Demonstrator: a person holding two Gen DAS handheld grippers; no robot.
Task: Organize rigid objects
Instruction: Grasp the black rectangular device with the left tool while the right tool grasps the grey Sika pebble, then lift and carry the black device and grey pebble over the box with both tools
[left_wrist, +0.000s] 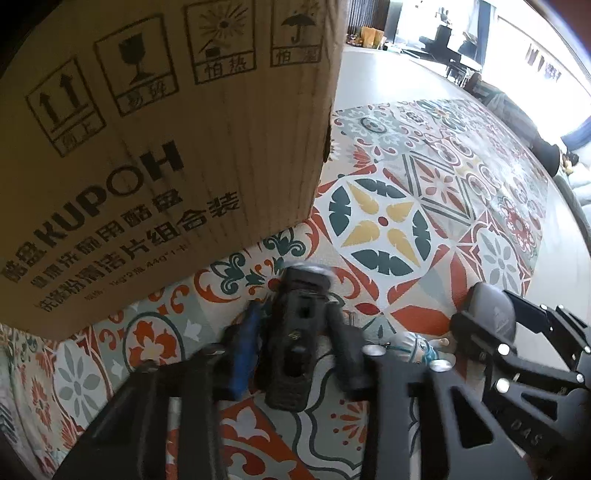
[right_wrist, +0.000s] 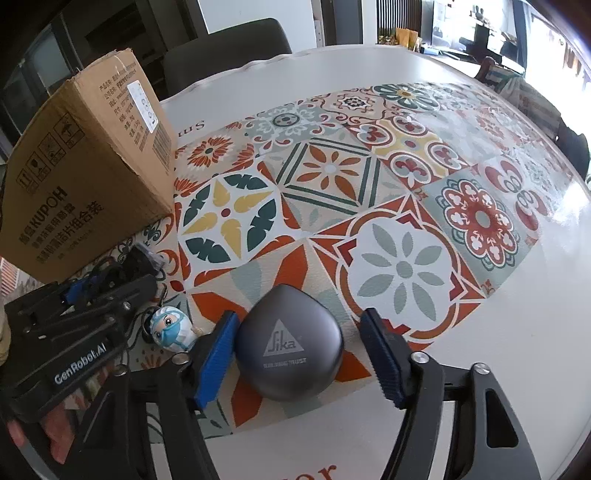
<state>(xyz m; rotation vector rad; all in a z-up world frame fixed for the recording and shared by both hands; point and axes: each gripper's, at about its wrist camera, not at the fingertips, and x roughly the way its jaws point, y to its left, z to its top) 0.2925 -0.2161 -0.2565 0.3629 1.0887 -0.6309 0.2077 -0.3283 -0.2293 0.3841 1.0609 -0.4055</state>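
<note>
At the far left stands the cardboard box, on the tabletop with its printed side facing the grippers; I think it is there as the container for the sorted things, although the frames do not show its opening. Just in front of it the left gripper holds a black tool-like object. Its jaws are pressed on this object from both sides, with the blue pad against the left flank. The object's long axis runs straight forward along the jaws, and its far end points toward the lower edge of the box; what exactly it is I cannot tell, because it is blurred. This grip along the length probably keeps it stable for carrying.

A little more to the right lies a small figurine with a blue mask, on its side, between the two grippers.

Then comes the right gripper. Its jaws are spread wide around the grey rounded case, which rests flat on the patterned mat. The left pad is touching or almost touching the case, the right pad is apart from it. The narrow tip of the case points away from the camera, so its long axis lies along the jaws, and they will close across the shorter width, I judge
</note>
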